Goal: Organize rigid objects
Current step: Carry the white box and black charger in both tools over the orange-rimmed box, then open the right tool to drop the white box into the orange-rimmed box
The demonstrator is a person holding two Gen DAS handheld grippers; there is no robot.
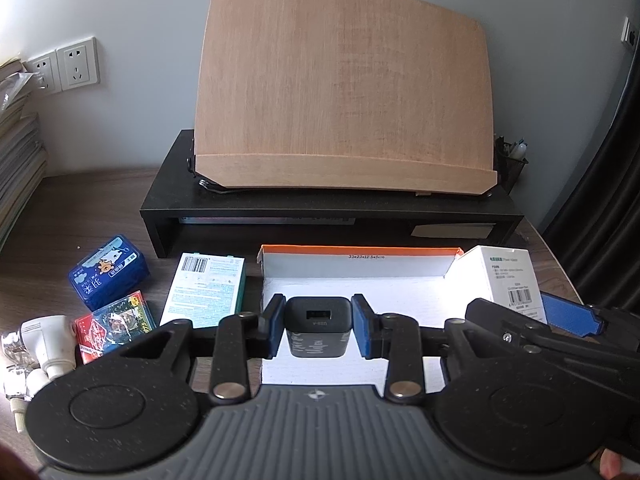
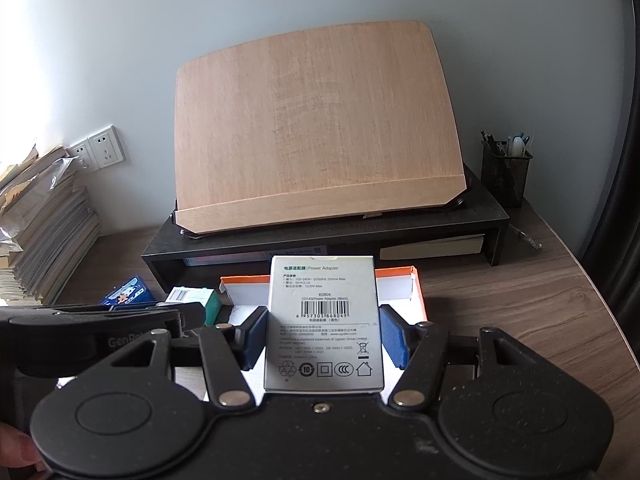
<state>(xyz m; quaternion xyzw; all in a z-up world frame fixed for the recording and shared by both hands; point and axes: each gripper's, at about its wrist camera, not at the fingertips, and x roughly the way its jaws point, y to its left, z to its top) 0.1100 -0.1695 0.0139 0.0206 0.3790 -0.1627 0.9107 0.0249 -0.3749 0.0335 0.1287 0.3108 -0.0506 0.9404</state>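
Note:
My left gripper (image 1: 319, 326) is shut on a black USB charger (image 1: 318, 326) and holds it over the orange-rimmed white box (image 1: 360, 276). My right gripper (image 2: 323, 334) is shut on a white power adapter box (image 2: 323, 324), also held over the orange-rimmed box (image 2: 418, 296). In the left wrist view the adapter box (image 1: 504, 280) and the right gripper's blue pad (image 1: 572, 314) show at the right. On the desk to the left lie a white-and-green carton (image 1: 206, 288), a blue tin (image 1: 108, 270), a red card pack (image 1: 116, 324) and white plugs (image 1: 48, 340).
A black monitor riser (image 1: 332, 204) carries a tilted wooden board (image 1: 344, 88) behind the box. Stacked papers (image 2: 36, 232) and wall sockets (image 1: 76, 64) are at the left. A mesh pen holder (image 2: 506, 172) stands at the right. The desk edge (image 2: 600, 320) runs at the right.

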